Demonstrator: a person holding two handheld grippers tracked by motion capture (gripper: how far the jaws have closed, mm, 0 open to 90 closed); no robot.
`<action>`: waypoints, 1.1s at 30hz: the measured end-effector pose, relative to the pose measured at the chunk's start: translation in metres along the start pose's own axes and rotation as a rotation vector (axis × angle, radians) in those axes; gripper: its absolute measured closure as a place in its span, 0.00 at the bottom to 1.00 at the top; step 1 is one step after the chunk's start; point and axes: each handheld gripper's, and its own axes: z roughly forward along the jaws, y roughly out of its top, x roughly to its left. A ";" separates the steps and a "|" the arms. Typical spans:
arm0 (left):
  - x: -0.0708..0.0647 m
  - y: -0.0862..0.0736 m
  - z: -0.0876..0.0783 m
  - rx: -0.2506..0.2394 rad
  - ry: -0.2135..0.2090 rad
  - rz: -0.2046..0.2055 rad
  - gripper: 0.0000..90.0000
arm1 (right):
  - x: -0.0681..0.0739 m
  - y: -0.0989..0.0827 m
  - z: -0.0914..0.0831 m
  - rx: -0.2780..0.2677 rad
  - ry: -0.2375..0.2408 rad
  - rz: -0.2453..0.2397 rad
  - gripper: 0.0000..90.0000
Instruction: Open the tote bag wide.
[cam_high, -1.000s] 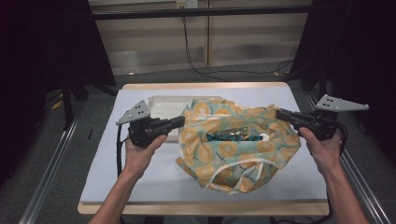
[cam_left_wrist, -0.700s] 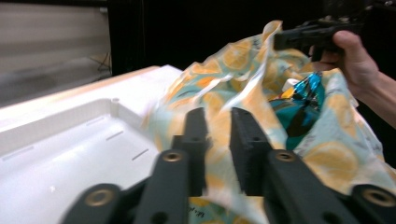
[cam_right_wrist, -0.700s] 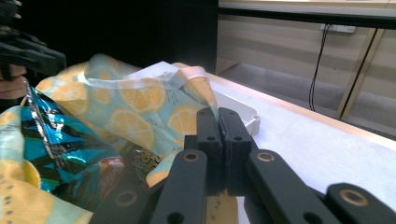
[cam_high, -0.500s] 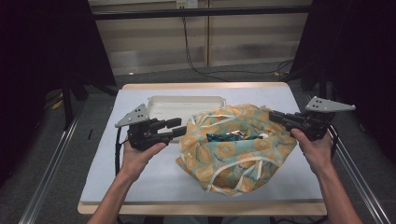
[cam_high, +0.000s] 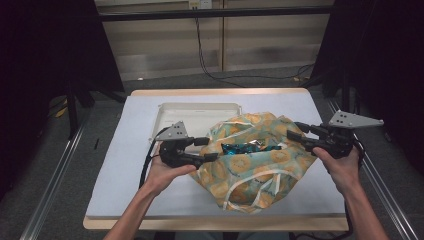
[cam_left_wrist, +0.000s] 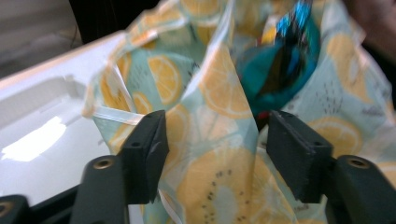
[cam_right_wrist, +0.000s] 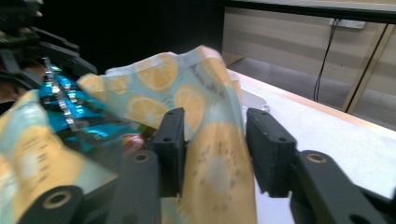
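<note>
A cloth bag (cam_high: 250, 167) printed with lemon slices lies slumped in the middle of the white table (cam_high: 125, 170). Shiny blue snack packets (cam_high: 245, 147) show in its open mouth. My left gripper (cam_high: 209, 149) is at the bag's left rim. Its jaws have just been opening and stand wide, with a loose fold of the bag (cam_left_wrist: 210, 93) between them. My right gripper (cam_high: 295, 131) is at the bag's right rim. Its jaws have just been opening too, and the cloth (cam_right_wrist: 212, 163) hangs slack in the gap. The blue packets (cam_right_wrist: 65, 109) show beyond it.
A shallow white tray (cam_high: 200, 112) lies behind the bag, towards the table's far left. In the left gripper view the tray (cam_left_wrist: 37, 121) is at the left. Dark stands and metal rails flank the table, and cables run across the floor behind it.
Both grippers held the bag's rim stretched between them a second ago. The left jaws opened first and that hand sank towards the bag. The right jaws then opened, and the bag slumped.
</note>
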 end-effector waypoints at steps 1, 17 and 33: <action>-0.002 -0.001 0.001 0.017 -0.006 0.018 0.58 | 0.003 -0.001 -0.002 0.005 -0.004 -0.003 0.61; -0.017 -0.021 -0.017 -0.018 -0.069 -0.043 1.00 | 0.018 -0.034 -0.031 0.043 -0.014 0.034 0.54; -0.007 -0.015 -0.005 -0.026 0.014 -0.041 0.68 | 0.003 -0.031 -0.027 -0.012 -0.046 0.057 0.70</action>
